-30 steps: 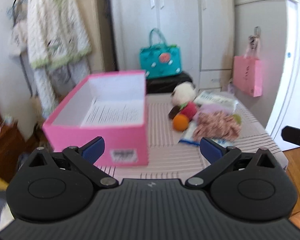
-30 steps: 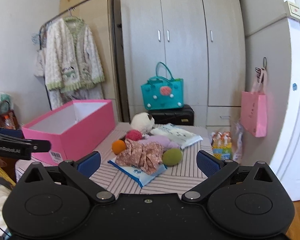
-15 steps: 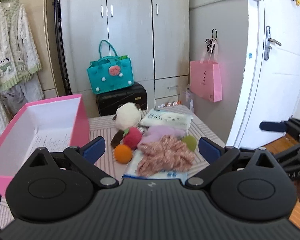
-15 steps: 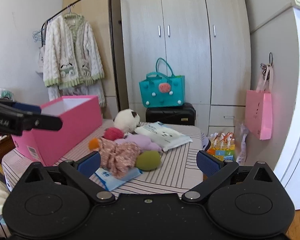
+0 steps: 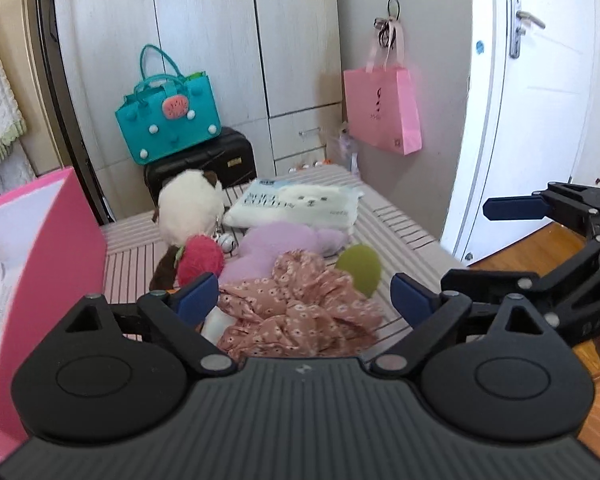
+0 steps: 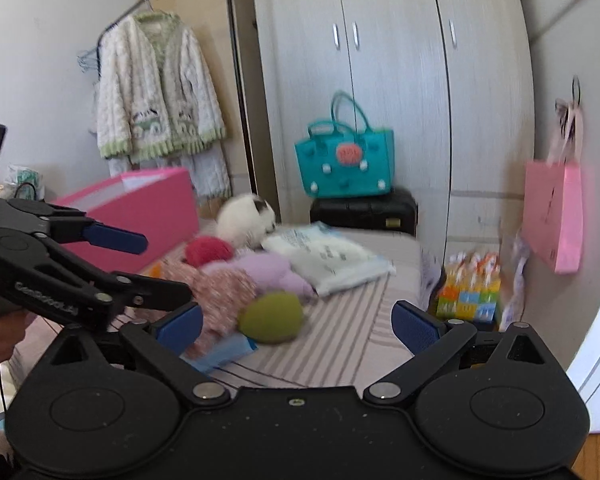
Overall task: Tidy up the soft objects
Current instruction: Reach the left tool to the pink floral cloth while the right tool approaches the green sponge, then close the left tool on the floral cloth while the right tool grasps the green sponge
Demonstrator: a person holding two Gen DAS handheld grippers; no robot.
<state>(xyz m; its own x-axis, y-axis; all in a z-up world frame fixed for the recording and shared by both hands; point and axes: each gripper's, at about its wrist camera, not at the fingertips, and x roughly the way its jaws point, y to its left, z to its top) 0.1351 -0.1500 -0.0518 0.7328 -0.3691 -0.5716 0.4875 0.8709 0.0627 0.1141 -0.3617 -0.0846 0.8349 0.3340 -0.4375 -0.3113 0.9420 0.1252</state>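
Nothing sorted yet: soft toys [image 5: 204, 216] and floral cloth [image 5: 296, 308] heaped on desk [image 5: 396, 228], pink box [image 5: 52, 248] unfilled. Left gripper [image 5: 300, 300] jaws closing, nothing between; right gripper [image 6: 296, 322] jaws wide, empty.

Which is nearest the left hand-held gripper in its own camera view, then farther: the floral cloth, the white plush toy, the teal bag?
1. Floral cloth, between the closing, empty jaws.
2. White plush toy, mid-table, left.
3. Teal bag, beyond the table on a black case.
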